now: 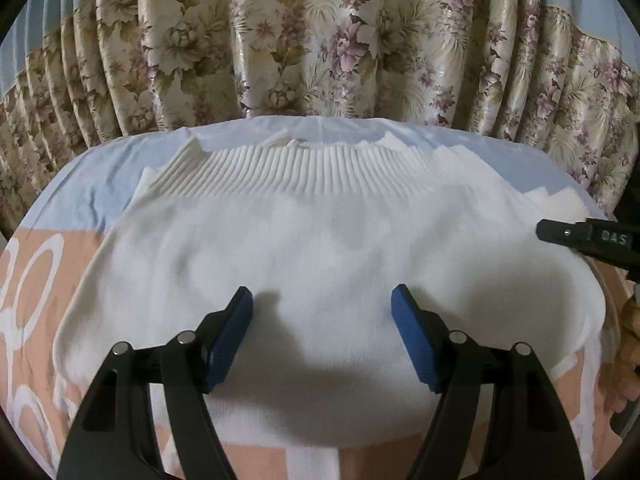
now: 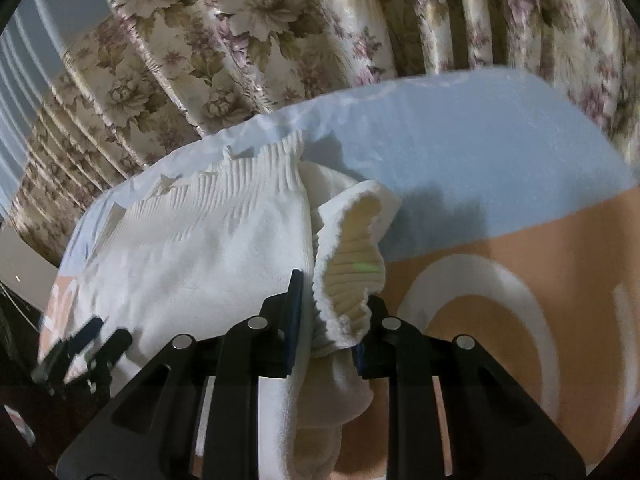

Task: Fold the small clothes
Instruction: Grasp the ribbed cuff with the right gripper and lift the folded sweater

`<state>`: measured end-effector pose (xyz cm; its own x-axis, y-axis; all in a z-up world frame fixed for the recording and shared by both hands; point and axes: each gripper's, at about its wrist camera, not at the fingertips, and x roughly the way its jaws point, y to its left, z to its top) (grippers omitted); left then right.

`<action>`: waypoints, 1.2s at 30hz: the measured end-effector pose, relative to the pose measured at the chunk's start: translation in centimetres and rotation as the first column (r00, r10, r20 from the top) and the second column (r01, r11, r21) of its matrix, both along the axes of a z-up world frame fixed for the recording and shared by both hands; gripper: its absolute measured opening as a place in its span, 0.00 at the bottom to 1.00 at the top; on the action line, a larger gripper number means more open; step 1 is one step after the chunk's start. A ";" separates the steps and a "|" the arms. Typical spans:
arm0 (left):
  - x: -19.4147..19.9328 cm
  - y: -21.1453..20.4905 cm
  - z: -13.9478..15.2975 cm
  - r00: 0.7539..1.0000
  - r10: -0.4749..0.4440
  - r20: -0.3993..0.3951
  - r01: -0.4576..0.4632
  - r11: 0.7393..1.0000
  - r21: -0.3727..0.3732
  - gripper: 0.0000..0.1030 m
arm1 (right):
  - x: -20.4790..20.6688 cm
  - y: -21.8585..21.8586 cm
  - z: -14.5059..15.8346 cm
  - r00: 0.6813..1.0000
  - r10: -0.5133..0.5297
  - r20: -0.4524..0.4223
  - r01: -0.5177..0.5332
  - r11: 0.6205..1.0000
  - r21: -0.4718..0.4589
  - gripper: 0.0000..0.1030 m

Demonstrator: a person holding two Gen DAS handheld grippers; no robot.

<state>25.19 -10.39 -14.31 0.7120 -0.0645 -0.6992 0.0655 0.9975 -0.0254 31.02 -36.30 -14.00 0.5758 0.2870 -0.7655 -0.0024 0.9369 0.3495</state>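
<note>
A white knitted sweater (image 1: 312, 248) lies spread on the bed, its ribbed hem (image 1: 304, 172) toward the curtain. My left gripper (image 1: 322, 300) hovers open over the sweater's near half, blue pads wide apart and nothing between them. The right gripper reaches in at that view's right edge as a black finger (image 1: 568, 234). In the right wrist view the right gripper (image 2: 332, 312) is shut on a bunched sleeve cuff (image 2: 352, 280) of the sweater (image 2: 200, 264), lifted off the sheet. The left gripper (image 2: 80, 344) shows blurred at lower left.
The bed sheet (image 1: 80, 188) is pale blue at the far end and peach with white rings (image 2: 500, 300) nearer me. A floral curtain (image 1: 320, 40) hangs close behind the bed's far edge. A hand (image 1: 628, 352) shows at the right edge.
</note>
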 end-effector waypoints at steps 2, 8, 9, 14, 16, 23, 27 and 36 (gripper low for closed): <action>-0.2 -0.1 0.0 1.000 -0.008 0.002 0.008 1.000 -0.003 0.71 | 0.1 -0.4 -0.4 1.000 -0.011 -0.014 0.011 1.000 0.027 0.29; -0.1 -0.2 -0.1 1.000 -0.004 -0.001 0.004 1.000 -0.009 0.71 | 0.0 -0.5 -0.6 1.000 -0.009 -0.024 0.010 1.000 0.024 0.46; -0.2 -0.2 -0.1 1.000 -0.004 -0.002 0.004 1.000 -0.010 0.71 | 0.0 -0.7 -0.7 1.000 -0.012 -0.027 0.013 0.999 0.030 0.49; -0.2 0.0 0.0 1.000 -0.003 -0.004 0.003 1.000 -0.019 0.71 | 0.0 -0.5 -1.1 1.000 0.006 -0.027 -0.003 0.997 0.083 0.51; -0.2 0.1 0.0 1.000 -0.001 -0.001 0.001 1.000 -0.017 0.71 | 0.1 0.5 -1.1 0.998 0.050 -0.023 -0.048 0.996 0.078 0.31; -0.7 0.2 0.2 1.000 0.005 0.002 -0.005 1.000 -0.016 0.71 | -0.1 2.0 0.1 0.998 0.063 0.006 -0.063 0.998 -0.014 0.23; -1.0 0.4 0.4 1.000 0.009 0.000 -0.009 1.000 -0.017 0.71 | -0.3 1.8 1.0 0.998 0.056 0.018 -0.056 0.998 -0.026 0.22; -1.6 0.0 0.0 0.999 -0.031 -0.019 0.030 0.999 -0.037 0.71 | 0.1 3.1 4.6 0.996 0.057 0.064 -0.055 0.998 -0.031 0.22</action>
<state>23.56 -10.43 -14.35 0.6952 -0.1117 -0.7101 0.0951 0.9935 -0.0631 31.10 -33.20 -9.41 0.6083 0.2984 -0.7355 -0.0774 0.9445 0.3192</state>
